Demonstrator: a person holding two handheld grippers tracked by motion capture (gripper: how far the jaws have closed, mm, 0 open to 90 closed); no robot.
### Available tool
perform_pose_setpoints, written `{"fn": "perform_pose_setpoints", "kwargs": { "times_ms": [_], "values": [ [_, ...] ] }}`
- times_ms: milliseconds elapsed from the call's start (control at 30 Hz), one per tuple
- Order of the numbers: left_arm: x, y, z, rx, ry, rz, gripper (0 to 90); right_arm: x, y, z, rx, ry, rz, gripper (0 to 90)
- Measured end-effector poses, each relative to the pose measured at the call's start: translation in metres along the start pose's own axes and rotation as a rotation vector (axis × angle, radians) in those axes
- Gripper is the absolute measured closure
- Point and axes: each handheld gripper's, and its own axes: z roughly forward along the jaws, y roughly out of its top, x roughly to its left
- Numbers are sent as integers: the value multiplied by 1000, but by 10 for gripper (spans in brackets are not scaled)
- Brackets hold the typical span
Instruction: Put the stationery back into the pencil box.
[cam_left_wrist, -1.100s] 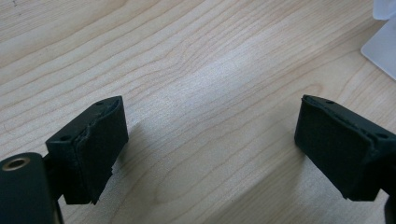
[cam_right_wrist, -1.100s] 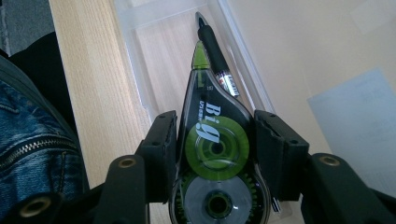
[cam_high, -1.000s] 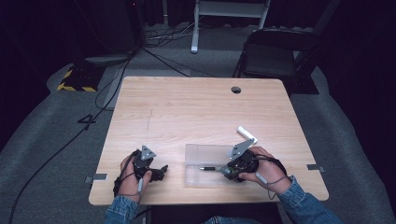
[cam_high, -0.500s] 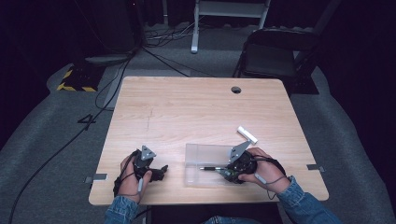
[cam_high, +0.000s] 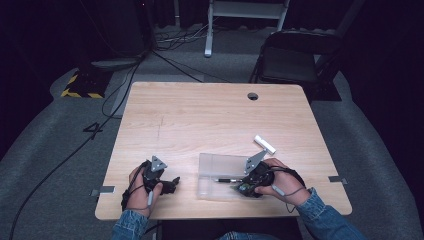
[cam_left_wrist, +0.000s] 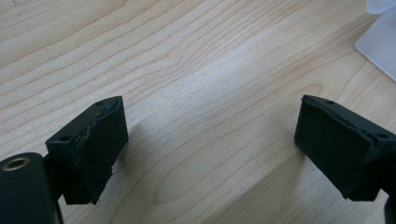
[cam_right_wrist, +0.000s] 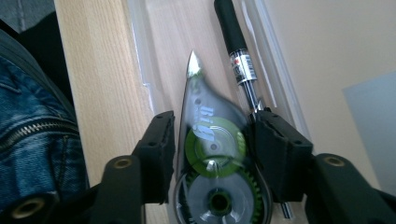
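A light wooden table (cam_high: 200, 120) with a small round hole near its far edge fills the middle of the high view. A person sits at its near edge, both denim sleeves coming in from below, a black two-jaw gripper in each hand.

A clear, shallow rectangular plastic tray (cam_high: 220, 175) lies flat on the table near the near edge, a little right of the middle. Everything else is placed against this tray.

The right gripper (cam_high: 239, 186) rests at the tray's right end, its jaws pointing left over the tray. In the right gripper view its jaws are clamped on a clear-bodied correction tape dispenser with green inner wheels (cam_right_wrist: 212, 154). The dispenser sits squarely between the two black pads, one pad pressed to each flat side, its pointed tip sticking out past the jaw tips and hanging over the tray floor (cam_right_wrist: 163, 70).

A slim black pen with a white printed label (cam_right_wrist: 237, 51) lies lengthwise in the tray, just beside the dispenser and running under the edge of one jaw.

The left gripper (cam_high: 172, 184) lies on bare table well to the left of the tray. In the left gripper view its jaws stand wide apart with nothing between them, only wood grain below, and a corner of the tray (cam_left_wrist: 380, 42) shows at the far right.

A small white stick-shaped object (cam_high: 264, 144) lies on the table just beyond the tray's far right corner.
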Motion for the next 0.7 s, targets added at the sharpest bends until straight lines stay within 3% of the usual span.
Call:
{"fn": "perform_pose_setpoints", "kwargs": {
  "times_ms": [233, 400, 467, 700],
  "values": [
    [0, 0, 0, -1, -1, 0, 99, 1, 1, -2, -22, 4, 10, 465],
    [0, 0, 0, 0, 0, 0, 100, 5, 5, -5, -68, 2, 5, 425],
    [0, 0, 0, 0, 0, -1, 100, 10, 8, -5, -94, 14, -33, 398],
    [0, 0, 0, 0, 0, 0, 100, 16, 14, 4, -114, 42, -70, 382]
  ]
}}
